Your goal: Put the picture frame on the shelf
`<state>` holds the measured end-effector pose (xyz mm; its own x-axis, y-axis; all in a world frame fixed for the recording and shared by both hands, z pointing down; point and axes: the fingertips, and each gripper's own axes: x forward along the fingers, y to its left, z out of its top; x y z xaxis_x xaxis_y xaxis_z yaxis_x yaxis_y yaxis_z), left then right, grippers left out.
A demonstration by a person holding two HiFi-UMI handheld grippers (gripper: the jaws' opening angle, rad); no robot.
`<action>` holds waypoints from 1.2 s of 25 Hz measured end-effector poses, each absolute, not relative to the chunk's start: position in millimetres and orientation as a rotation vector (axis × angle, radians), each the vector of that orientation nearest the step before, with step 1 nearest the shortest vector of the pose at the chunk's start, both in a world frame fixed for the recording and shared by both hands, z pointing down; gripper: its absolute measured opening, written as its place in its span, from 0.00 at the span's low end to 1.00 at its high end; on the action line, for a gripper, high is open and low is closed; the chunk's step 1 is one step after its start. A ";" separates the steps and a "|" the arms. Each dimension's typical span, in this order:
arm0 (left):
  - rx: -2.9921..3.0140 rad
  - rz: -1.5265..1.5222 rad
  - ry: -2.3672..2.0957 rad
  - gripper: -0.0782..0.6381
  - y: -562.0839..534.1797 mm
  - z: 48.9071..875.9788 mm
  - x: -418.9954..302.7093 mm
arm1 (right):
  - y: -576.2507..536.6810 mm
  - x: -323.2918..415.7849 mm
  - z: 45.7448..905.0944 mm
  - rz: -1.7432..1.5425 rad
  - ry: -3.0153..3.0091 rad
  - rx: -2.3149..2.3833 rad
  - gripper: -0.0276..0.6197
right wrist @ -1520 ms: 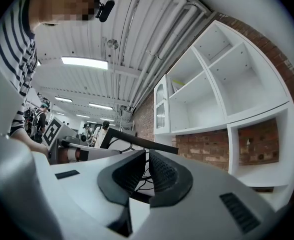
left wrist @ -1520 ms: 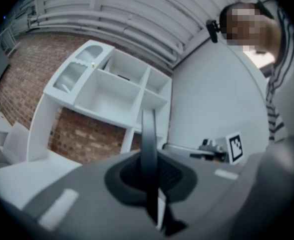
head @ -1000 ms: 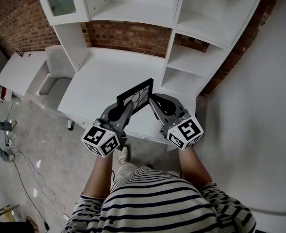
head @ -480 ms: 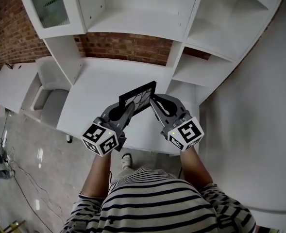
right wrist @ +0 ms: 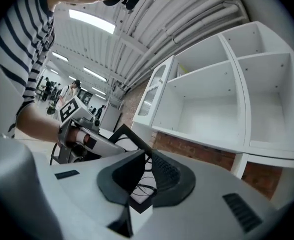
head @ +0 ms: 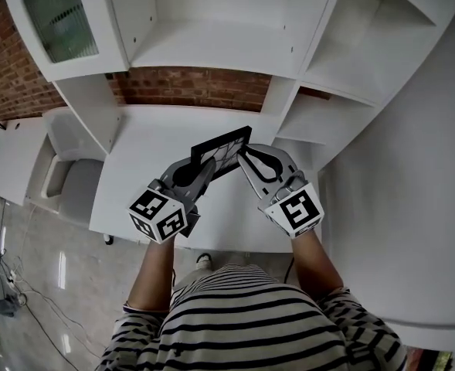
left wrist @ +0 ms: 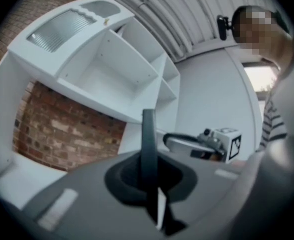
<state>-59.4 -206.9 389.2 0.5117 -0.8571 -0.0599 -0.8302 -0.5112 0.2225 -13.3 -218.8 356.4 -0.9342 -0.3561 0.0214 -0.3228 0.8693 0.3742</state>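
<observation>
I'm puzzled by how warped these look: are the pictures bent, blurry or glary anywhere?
Head view: fairly sharp, but the wide lens bows the shelf edges. Left gripper view: a dark round border, and the frame, close to the lens, looks soft. Right gripper view: the shelf curves again, and the ceiling lights are blown out white.

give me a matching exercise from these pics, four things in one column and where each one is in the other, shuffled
Things:
1. black rectangular picture frame
2. frosted glass cabinet door
3. red brick wall
4. white desk top

Places:
a. behind the white shelf unit, seen through its gap
b. clamped by the left gripper and the right gripper
c. upper left of the shelf unit
d. below both grippers

Pairs: 1-b, 2-c, 3-a, 4-d
</observation>
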 end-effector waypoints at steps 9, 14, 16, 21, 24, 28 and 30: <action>2.642 -0.242 -1.324 0.13 -234.9 376.2 -89.5 | -242.1 -48.2 342.8 -0.714 -2.819 0.576 0.06; 2.672 -0.267 -1.292 0.13 -238.1 369.1 -103.0 | -246.3 -61.4 337.0 -0.723 -2.816 0.620 0.06; 2.683 -0.276 -1.281 0.13 -239.3 366.1 -108.2 | -248.1 -66.1 335.9 -0.713 -2.818 0.642 0.06; 2.697 -0.300 -1.238 0.13 -240.9 356.6 -116.4 | -248.4 -78.0 327.1 -0.817 -2.715 0.639 0.15; 2.699 -0.298 -1.209 0.13 -241.6 350.4 -119.4 | -249.4 -82.5 320.0 -0.966 -2.566 0.651 0.16; 2.717 -0.289 -1.174 0.13 -244.2 341.2 -119.7 | -252.1 -88.0 309.6 -1.174 -2.377 0.635 0.16; 2.725 -0.282 -1.161 0.13 -244.6 337.9 -117.2 | -253.3 -88.5 305.7 -1.255 -2.302 0.619 0.16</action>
